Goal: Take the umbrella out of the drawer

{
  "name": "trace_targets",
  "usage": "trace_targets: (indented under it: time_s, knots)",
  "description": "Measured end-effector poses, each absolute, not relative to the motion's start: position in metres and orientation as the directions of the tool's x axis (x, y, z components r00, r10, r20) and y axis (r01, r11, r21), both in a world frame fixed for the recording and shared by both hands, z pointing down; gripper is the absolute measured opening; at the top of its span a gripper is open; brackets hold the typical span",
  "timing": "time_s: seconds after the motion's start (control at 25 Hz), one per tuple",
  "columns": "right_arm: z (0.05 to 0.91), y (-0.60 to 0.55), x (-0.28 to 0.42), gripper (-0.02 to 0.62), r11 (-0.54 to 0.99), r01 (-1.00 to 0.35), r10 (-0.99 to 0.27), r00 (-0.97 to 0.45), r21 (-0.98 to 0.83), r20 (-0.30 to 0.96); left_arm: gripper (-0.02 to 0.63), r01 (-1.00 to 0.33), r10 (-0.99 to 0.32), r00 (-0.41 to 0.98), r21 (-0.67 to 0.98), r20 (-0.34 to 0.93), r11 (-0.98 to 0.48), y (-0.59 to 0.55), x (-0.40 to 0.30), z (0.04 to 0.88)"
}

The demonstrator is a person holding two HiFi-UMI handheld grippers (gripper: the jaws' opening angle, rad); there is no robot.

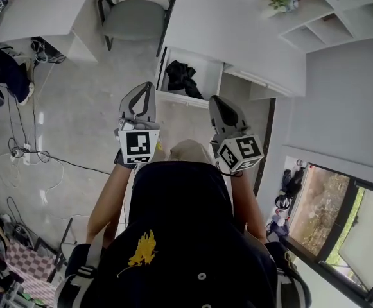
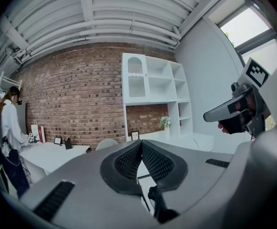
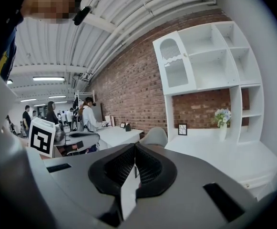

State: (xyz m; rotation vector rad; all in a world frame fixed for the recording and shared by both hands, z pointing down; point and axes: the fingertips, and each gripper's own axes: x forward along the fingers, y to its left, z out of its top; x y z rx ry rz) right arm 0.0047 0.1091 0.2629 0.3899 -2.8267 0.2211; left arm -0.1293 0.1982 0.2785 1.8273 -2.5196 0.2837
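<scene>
Head view shows the drawer (image 1: 209,76) under the white table (image 1: 225,31) standing open with a black bundle, likely the umbrella (image 1: 181,77), lying inside and ungrasped, so the whole lift remains. Left tool (image 1: 144,92) and right tool (image 1: 217,102) hover short of it. The gripper views alone show both tools' jaws pressed together and empty, plus a brick wall (image 2: 71,94) and a shelf unit (image 3: 210,56).

Ahead of me, a white drawer (image 1: 207,76) stands pulled open. A black umbrella (image 1: 181,77) lies crumpled inside it, toward its left side.
</scene>
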Motion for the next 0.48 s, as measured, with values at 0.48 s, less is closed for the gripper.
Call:
trace_targets:
  time_s: [0.48]
  knots:
    - [0.276, 0.072, 0.021, 0.026, 0.923, -0.35, -0.294, -0.91, -0.16, 0.294, 0.017, -0.948, -0.945, -0.29, -0.179, 0.154, 0.262, 0.173, -0.13, 0.279]
